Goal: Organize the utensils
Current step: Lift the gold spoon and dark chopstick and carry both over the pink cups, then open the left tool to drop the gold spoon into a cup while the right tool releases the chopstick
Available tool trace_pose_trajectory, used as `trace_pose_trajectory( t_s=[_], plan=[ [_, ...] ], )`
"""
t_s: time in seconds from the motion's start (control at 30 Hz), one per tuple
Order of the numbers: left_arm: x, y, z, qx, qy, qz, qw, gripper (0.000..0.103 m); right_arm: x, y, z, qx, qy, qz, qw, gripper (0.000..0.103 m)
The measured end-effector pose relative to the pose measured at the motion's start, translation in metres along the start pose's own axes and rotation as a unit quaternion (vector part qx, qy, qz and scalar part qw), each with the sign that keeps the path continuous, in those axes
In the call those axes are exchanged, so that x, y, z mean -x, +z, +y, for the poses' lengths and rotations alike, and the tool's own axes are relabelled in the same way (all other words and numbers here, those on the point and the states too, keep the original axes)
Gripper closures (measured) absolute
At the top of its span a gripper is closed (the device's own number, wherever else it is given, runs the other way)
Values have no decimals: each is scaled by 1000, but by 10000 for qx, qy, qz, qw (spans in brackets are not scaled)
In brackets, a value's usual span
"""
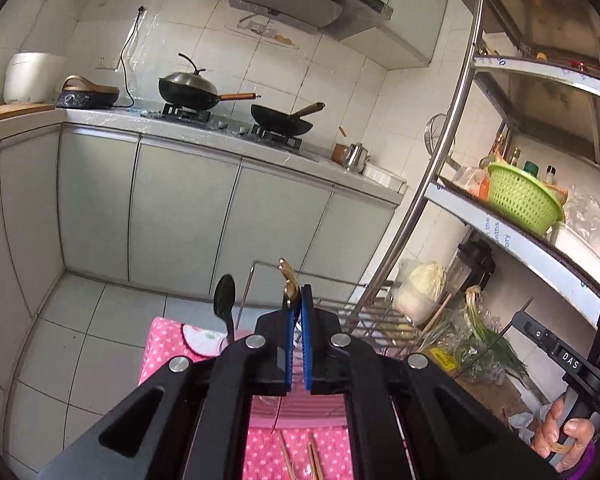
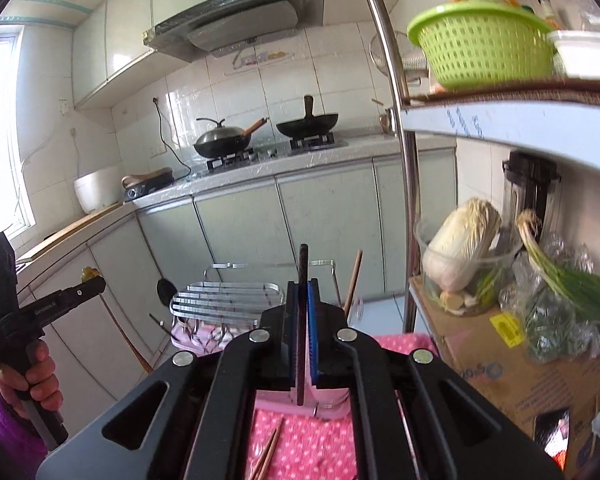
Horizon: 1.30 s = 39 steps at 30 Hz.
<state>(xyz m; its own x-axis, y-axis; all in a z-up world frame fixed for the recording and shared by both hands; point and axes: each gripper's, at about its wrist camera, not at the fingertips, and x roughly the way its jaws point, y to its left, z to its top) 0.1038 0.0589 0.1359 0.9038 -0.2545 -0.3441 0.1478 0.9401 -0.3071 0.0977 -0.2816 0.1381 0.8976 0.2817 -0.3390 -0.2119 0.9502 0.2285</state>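
Covering the table, pink dotted cloth (image 2: 324,444); each claw clamped on a utensil, kitchen beyond.

The black handle of the right claw (image 1: 571,361), seen from the left wrist camera, has a small black tag with white letters that read "DAS". The white front strip of the metal shelf rack (image 1: 500,232) has pale blue words printed sideways; "the" can be read, the rest is too cut off. The upper strip of that rack (image 1: 500,61) shows what looks like "60". The yellow sticker (image 2: 507,330) on the brown cardboard box (image 2: 540,376) is too blurry to read.
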Motion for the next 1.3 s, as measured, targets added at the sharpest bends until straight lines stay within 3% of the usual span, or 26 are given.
trace_pose_trajectory(
  t_s=[0.17, 0.4, 0.77, 1.07, 1.3],
  plan=[
    [-8, 22, -6, -60, 26, -466, 9989, 100, -11, 13, -1, 91, -107, -207, 9997, 98],
    [-34, 25, -5, -316, 240, -673, 9969, 100, -42, 17, 4, 282, -144, -253, 9992, 98],
    [-87, -14, 8, -176, 274, 1, 9995, 100, -77, -4, 2, 403, -236, 80, 9989, 98],
    [-97, -45, 18, -227, 209, 358, 9989, 99, -94, -42, -4, 186, -180, 583, 9980, 98],
    [-104, -53, 41, -35, 109, 605, 9981, 99, -101, -61, -10, 49, -225, 803, 9965, 98]
  ],
)
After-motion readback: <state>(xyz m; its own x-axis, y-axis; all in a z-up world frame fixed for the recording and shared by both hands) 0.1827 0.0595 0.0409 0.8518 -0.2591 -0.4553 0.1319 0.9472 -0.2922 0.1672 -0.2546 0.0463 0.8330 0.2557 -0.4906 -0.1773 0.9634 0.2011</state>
